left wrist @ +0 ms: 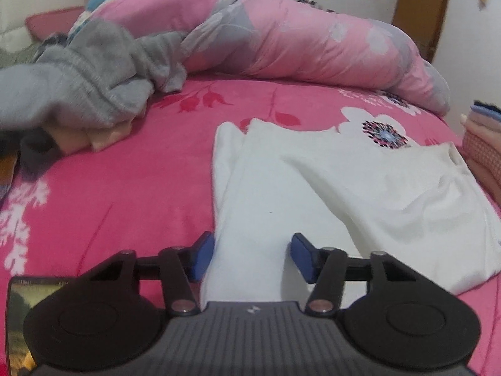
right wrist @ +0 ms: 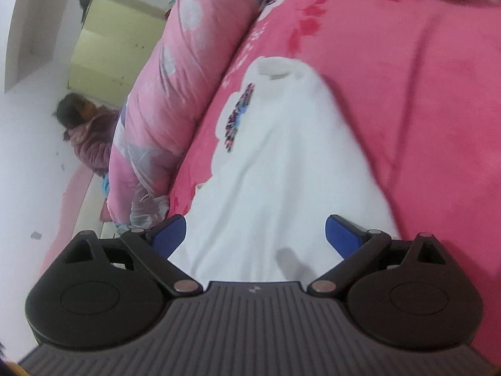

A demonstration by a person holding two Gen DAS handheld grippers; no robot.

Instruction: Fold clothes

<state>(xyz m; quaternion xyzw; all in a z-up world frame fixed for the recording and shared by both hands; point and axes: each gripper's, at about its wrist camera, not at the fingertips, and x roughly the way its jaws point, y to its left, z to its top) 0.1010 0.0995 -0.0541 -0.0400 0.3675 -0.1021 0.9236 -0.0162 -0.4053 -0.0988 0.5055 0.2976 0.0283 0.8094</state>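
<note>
A white garment (left wrist: pixel 328 188) lies partly folded on the pink flowered bedsheet (left wrist: pixel 109 194). My left gripper (left wrist: pixel 252 258) is open, its blue pads on either side of a white strip of the garment that runs back under the gripper body. In the right wrist view the same white garment (right wrist: pixel 281 169) stretches away toward its collar opening (right wrist: pixel 275 69). My right gripper (right wrist: pixel 255 238) is open and wide, low over the near end of the cloth, which fills the gap between the blue pads.
A rolled pink floral quilt (left wrist: pixel 281 37) lies along the far side of the bed. A grey fleece garment (left wrist: pixel 94 78) is heaped at the left over cream fabric (left wrist: pixel 103 136). Stacked clothes (left wrist: pixel 485 138) sit at the right edge. A person in a purple jacket (right wrist: pixel 90 138) is beyond the quilt.
</note>
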